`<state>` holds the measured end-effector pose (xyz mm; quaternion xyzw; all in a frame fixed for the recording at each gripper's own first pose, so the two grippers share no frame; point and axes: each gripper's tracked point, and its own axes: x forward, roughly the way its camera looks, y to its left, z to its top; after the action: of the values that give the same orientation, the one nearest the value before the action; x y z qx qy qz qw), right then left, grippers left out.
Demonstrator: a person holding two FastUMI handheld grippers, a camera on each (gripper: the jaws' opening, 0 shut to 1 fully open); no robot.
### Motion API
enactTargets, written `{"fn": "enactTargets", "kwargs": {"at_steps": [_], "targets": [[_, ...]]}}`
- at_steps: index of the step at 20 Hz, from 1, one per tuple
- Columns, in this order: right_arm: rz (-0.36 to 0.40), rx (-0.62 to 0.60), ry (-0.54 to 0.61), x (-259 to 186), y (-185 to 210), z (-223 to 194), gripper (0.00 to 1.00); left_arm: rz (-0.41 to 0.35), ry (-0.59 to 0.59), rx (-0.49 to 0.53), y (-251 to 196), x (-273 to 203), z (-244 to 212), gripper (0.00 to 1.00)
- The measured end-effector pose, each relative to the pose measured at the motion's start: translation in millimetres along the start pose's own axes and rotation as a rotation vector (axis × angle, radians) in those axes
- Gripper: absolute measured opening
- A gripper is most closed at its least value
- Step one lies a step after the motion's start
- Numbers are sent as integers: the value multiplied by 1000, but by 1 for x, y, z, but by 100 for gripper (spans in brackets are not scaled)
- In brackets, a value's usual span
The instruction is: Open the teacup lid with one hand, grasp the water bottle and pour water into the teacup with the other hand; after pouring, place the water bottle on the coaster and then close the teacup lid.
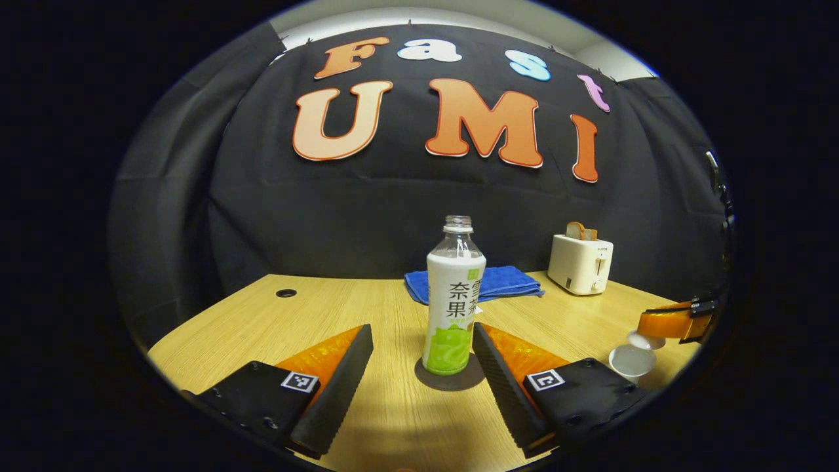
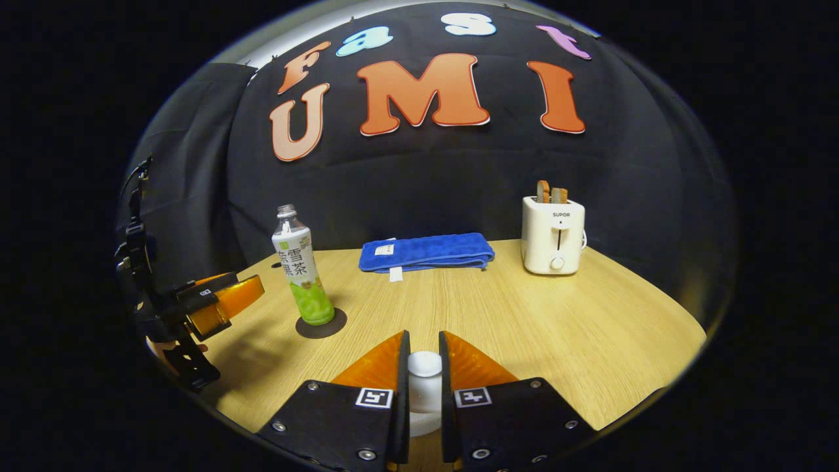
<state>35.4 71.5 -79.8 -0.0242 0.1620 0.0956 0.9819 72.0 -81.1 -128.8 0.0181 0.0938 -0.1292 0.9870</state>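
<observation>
The left gripper [image 1: 423, 367] stands spread either side of the uncapped clear plastic water bottle [image 1: 452, 301], which rests upright on the dark round coaster [image 1: 452, 380]. The right gripper [image 2: 424, 373] pinches the white teacup lid's knob [image 2: 425, 364] just above the white teacup [image 1: 632, 360]. Farther back on the wooden table [image 2: 524, 321] lie a folded blue towel [image 2: 426, 251] and a white toaster [image 2: 552, 235].

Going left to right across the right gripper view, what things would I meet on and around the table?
The other tool at the left edge → water bottle standing on the dark coaster → folded blue towel → white toaster with bread in its slots.
</observation>
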Motion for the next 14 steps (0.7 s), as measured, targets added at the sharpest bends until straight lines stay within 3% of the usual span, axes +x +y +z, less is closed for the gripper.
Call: {"fn": "enactTargets", "kwargs": {"at_steps": [9,14], "targets": [[23,-35,38,9,18,-18,20,47,3,-34,28,-19,-2,99],[17,-36,38,7,16,-18,28,57,-4,-34,32,-23,4,99]]}}
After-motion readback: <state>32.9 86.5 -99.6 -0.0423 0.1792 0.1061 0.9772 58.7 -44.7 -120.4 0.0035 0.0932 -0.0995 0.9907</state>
